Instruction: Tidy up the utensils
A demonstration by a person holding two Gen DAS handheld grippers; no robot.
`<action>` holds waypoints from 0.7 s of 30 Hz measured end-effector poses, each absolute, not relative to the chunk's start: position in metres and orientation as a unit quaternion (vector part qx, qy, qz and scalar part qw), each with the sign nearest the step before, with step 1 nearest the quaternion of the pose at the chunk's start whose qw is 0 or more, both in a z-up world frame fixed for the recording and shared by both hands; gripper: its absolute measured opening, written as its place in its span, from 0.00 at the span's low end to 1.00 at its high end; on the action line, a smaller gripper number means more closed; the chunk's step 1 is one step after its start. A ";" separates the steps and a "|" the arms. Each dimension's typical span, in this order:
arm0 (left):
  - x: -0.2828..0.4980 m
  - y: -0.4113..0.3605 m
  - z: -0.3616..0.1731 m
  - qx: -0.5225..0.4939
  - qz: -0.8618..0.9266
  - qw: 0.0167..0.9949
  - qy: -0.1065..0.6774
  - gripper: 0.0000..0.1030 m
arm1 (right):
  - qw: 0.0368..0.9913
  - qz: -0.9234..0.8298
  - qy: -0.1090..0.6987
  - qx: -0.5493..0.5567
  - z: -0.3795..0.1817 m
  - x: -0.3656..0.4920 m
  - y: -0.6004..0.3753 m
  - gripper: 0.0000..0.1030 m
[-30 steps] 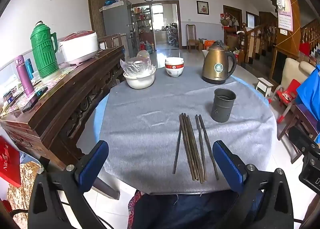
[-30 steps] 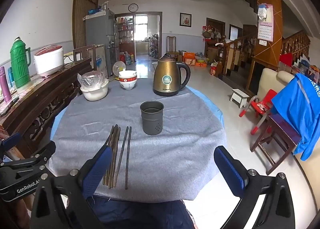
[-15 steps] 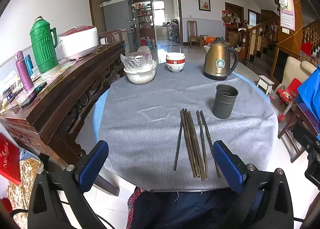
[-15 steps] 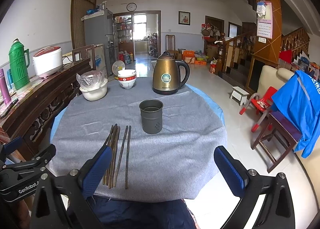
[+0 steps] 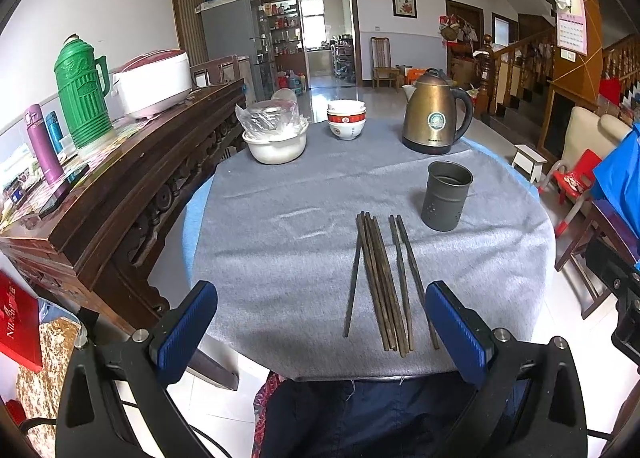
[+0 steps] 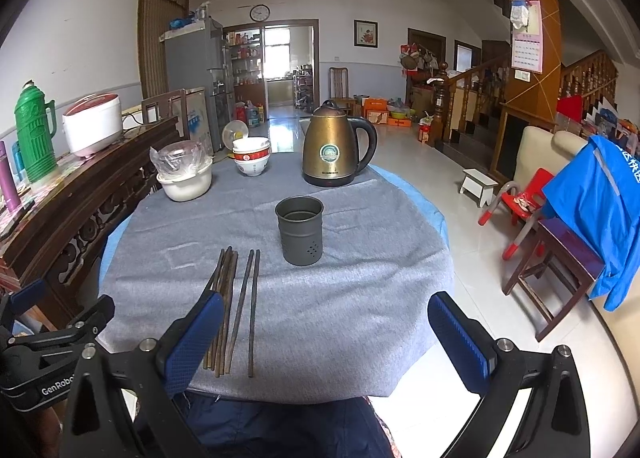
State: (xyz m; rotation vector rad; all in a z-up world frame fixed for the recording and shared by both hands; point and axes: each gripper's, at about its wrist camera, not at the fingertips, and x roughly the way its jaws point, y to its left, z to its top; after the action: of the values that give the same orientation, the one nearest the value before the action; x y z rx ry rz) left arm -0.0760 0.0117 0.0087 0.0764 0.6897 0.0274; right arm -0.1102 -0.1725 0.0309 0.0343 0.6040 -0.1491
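Several dark wooden chopsticks (image 5: 382,282) (image 6: 236,300) lie side by side on the grey tablecloth, pointing away from me. A grey metal holder cup (image 5: 448,195) (image 6: 300,230) with small holes stands upright just beyond them to the right, with nothing showing above its rim. My left gripper (image 5: 320,328) is open at the table's near edge, its blue pads either side of the chopsticks' near ends, not touching them. My right gripper (image 6: 326,338) is open too, holding nothing, with its left pad in front of some chopsticks.
At the back of the round table (image 5: 280,242) stand a brass kettle (image 5: 434,113), stacked bowls (image 5: 346,121) and a white bowl with a plastic bag (image 5: 274,135). A wooden sideboard (image 5: 120,169) with a green thermos runs along the left. Chairs (image 6: 560,258) stand on the right.
Both grippers have tilted or lifted slightly, so the table sits a little lower in each view. Nothing on the table has moved, and both grippers stay open.
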 end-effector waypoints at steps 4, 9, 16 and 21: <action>-0.075 0.011 0.007 0.037 0.013 0.940 0.339 1.00 | 0.955 -0.071 0.287 0.021 0.030 -0.110 -0.172 1.00; -0.066 0.011 0.002 0.040 0.010 0.938 0.344 1.00 | 0.952 -0.058 0.299 0.025 0.024 -0.102 -0.175 1.00; -0.016 0.027 -0.019 0.022 0.008 0.923 0.385 1.00 | 0.937 0.038 0.334 0.091 0.000 -0.057 -0.195 1.00; 0.026 0.044 -0.042 -0.005 0.002 0.905 0.426 1.00 | 0.908 0.100 0.373 0.162 -0.025 0.001 -0.207 0.86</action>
State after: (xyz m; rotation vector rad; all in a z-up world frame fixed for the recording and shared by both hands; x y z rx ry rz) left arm 0.0261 0.0441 -0.0425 -0.0098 0.8797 0.0050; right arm 0.0005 -0.2067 -0.0253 0.3342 0.7695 0.2068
